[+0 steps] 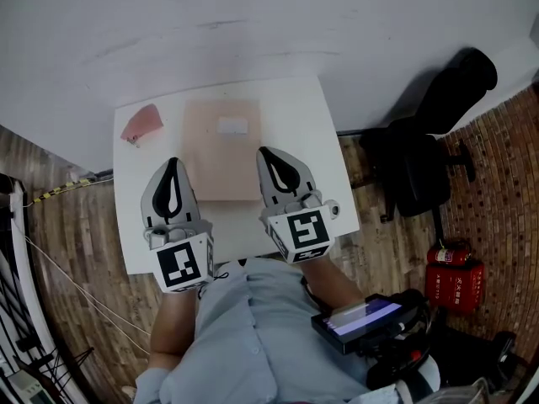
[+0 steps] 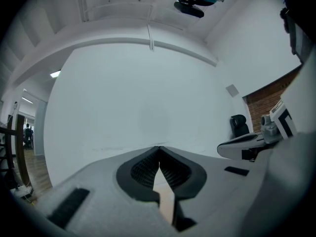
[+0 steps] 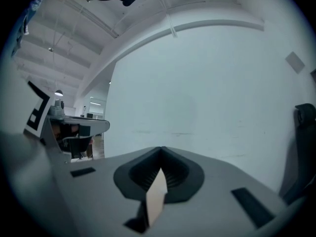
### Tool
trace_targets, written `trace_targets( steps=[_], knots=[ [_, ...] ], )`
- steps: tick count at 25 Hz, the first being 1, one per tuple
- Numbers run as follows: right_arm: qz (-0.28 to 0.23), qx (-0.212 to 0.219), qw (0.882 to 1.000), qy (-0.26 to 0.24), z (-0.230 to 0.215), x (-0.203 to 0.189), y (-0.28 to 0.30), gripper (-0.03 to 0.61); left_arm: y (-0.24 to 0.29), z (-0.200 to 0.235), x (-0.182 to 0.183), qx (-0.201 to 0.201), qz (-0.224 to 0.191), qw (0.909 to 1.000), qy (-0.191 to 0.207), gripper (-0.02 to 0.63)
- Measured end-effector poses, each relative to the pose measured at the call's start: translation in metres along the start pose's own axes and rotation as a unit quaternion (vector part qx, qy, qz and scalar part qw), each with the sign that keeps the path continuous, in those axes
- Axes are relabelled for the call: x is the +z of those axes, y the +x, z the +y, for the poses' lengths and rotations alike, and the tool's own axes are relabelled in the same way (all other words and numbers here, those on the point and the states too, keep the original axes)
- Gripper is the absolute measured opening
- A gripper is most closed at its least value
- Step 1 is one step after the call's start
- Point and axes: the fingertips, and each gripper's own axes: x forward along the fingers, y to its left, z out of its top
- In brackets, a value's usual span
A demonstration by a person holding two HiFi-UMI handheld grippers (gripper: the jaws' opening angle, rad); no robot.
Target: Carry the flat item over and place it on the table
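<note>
- flat item [image 1: 223,146]: a thin beige sheet with a white label. in the head view it lies over the middle of the white table [image 1: 324,133], with both claws holding its near edge. whether it clears the surface cannot be told from above.
- left gripper [image 1: 173,163]: jaws together, pinched on the near left corner. in the left gripper view the flat item [image 2: 165,201] shows edge-on between the pads.
- right gripper [image 1: 264,153]: likewise clamped, on the near right corner. the flat item [image 3: 155,196] shows as a pale sliver between its closed jaws.
- risk 1: only the near edge is gripped, so the far end could sag and catch the table if it is lowered unevenly.
- risk 2: if the 2 hands drift apart or twist against each other, the sheet may buckle, tear or slip out of 1 pinch.
- risk 3: a leftward drift would land it on the pink scrap [image 1: 141,124], which lies near the table's far left corner, apart from the sheet.
- containers: none shows on the table. the pink scrap lies loose on the bare top.
</note>
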Motion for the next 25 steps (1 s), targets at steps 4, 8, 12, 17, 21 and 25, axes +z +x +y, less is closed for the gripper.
trace_targets(
  steps=[4, 8, 12, 17, 21, 25],
  knots=[
    [-0.001, -0.004, 1.0, -0.01, -0.0007, 0.0009, -0.0016, 0.003, 0.0012, -0.0026, 0.0, -0.005, -0.001, 1.0, -0.002, 0.009],
    [0.001, -0.004, 1.0, -0.008, 0.0014, -0.0021, -0.0027, 0.003, 0.0003, -0.0042, -0.0041, -0.009, 0.001, 1.0, -0.003, 0.009],
    [0.001, -0.004, 1.0, -0.007, 0.0036, -0.0041, -0.0021, 0.003, -0.0006, -0.0037, -0.0049, -0.008, 0.002, 1.0, -0.003, 0.009],
    [0.003, -0.006, 1.0, -0.007, 0.0048, -0.0047, -0.0018, 0.003, -0.0005, -0.0035, -0.0045, -0.011, 0.0, 0.9999, -0.002, 0.009],
    [0.003, -0.009, 1.0, -0.008, 0.0046, -0.0056, -0.0022, 0.003, -0.0002, -0.0036, -0.0047, -0.012, -0.001, 0.9999, -0.001, 0.009],
    [0.003, -0.01, 1.0, -0.007, 0.0038, -0.0071, -0.0009, 0.003, 0.001, -0.0034, -0.008, -0.012, 0.003, 0.9999, -0.003, 0.009]
  ],
)
